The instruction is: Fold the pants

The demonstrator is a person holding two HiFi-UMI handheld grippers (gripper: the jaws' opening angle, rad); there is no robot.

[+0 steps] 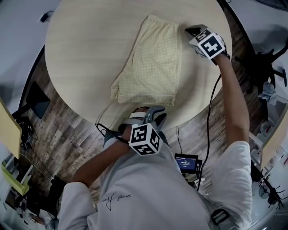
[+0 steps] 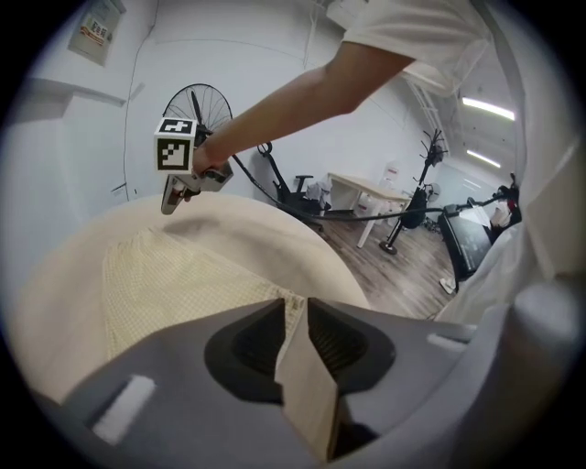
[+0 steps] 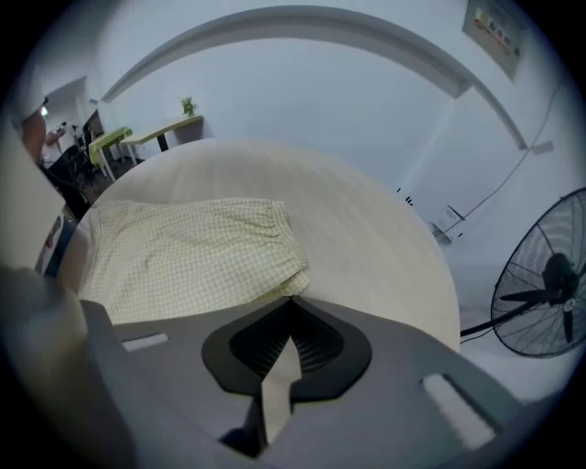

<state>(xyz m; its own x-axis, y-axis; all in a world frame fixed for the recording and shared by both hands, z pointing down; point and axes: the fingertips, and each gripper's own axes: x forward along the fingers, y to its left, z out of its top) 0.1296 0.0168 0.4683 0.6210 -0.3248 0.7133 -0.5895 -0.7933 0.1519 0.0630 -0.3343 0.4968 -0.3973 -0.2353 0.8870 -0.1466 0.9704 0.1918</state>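
Head view: the yellow checked pants [image 1: 148, 63] lie on the round table [image 1: 81, 58], with the left gripper [image 1: 150, 111] at the near hem and the right gripper [image 1: 191, 30] just right of the far waistband; the digits on the small screen [image 1: 186, 162] are too small to read. Left gripper view: the jaws stand slightly apart and empty, just short of the hem, so closing here may miss a layer; the wall poster [image 2: 96, 23] is illegible. Right gripper view: the jaws are clenched on nothing at the waistband edge and are likely to rumple the cloth unless reopened.

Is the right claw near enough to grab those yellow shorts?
Probably yes: the right claw sits beside a corner of the shorts, nothing between, though its shut jaws must open first.
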